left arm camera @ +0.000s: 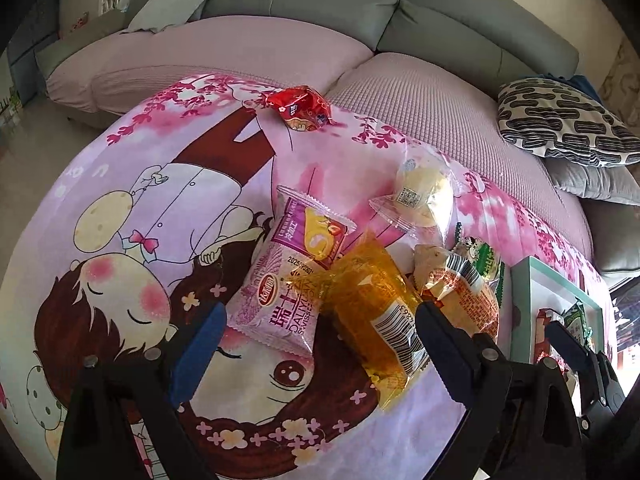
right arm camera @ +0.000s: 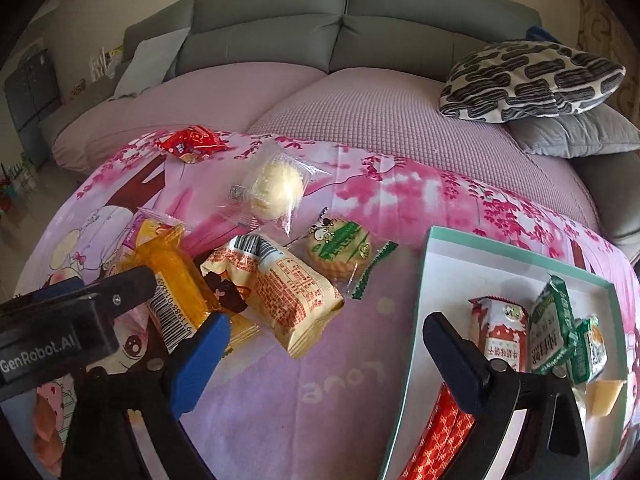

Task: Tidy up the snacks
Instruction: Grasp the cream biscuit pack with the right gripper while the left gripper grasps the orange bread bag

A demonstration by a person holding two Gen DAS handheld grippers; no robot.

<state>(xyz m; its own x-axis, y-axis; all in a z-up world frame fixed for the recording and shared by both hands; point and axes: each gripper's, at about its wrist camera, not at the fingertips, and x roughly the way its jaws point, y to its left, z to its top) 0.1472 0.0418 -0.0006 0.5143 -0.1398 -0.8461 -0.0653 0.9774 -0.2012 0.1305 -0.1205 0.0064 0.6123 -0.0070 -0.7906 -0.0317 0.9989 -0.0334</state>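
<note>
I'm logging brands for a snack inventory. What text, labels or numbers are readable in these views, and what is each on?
"DALIYUAN SWISS", partly hidden: pink roll pack.
"2025", then unclear digits: same pack.
"GenRobot.AI": left claw body, seen in the right view.
"Love", upside down: tablecloth.
Barcode digits on the orange pack: too distorted to trust.
Chinese print on the tan pack, the green cookie and the box packs: too small.

Bare cloth (right arm camera: 320, 380) lies open between the snack pile (right arm camera: 276, 288) and box (right arm camera: 416, 320).

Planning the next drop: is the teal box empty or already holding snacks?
Holding snacks: the teal box contains a red-and-white packet and green packets.
</note>
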